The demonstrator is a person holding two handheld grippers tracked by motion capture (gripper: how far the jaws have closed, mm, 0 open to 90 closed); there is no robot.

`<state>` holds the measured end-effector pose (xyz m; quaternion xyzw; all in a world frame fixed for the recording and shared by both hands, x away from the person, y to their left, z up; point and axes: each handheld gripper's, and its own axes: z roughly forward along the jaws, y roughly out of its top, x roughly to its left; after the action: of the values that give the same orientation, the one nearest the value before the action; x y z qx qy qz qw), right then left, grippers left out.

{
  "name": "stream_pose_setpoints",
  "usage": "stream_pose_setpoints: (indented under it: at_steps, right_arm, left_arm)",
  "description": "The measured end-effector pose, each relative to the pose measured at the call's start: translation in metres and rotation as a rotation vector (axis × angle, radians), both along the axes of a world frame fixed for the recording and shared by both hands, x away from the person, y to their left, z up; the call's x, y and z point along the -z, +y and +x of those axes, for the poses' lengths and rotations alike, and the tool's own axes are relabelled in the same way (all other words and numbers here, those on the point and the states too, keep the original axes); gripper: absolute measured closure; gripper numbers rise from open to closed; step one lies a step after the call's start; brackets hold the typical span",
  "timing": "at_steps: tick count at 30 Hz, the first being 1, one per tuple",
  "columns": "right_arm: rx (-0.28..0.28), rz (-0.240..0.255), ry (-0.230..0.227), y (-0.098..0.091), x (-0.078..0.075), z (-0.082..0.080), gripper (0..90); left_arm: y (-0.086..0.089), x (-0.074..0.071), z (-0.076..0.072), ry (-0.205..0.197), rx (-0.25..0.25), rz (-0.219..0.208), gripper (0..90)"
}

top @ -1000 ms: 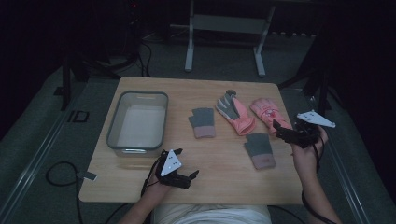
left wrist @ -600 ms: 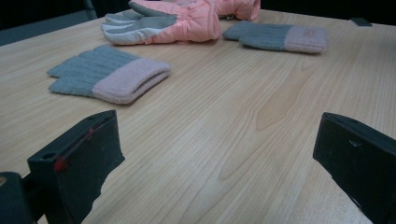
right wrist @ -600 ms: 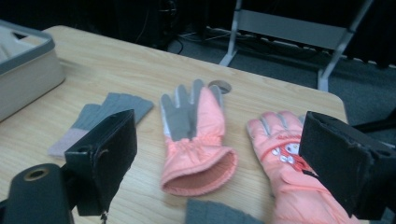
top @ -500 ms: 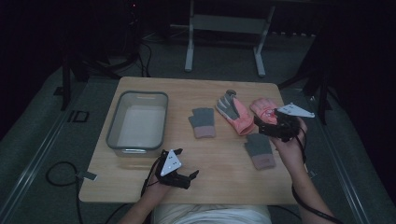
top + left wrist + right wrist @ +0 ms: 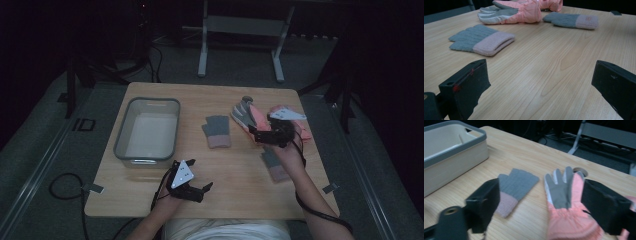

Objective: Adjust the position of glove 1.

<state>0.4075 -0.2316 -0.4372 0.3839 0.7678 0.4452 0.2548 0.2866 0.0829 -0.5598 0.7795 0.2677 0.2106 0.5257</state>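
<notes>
Reaching step — the right gripper (image 5: 255, 134), fingers wide and empty, nears the pink glove (image 5: 567, 202) — next, lower and close; left gripper (image 5: 204, 189) idles open.

Left gripper (image 5: 199, 189) low, jaws wide — right gripper (image 5: 260, 134) raised, jaws closing slightly

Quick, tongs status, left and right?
Left tongs: open, empty, over bare table.
Right tongs: open, just closing slightly, empty, above pink glove.
</notes>
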Motion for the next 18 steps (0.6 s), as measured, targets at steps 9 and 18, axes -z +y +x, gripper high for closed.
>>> stream_pose_setpoints:
  at_steps: [9,18]
  right_arm:
    - [-0.053,-0.029,0.041,0.028,0.015,0.02,26.4]
    - [-0.102,-0.027,0.069,0.053,0.028,0.039,43.0]
  left_arm:
    - [0.0,0.0,0.0,0.001,0.003,0.001,0.7]
    - [0.0,0.0,0.0,0.002,0.006,-0.003,0.7]
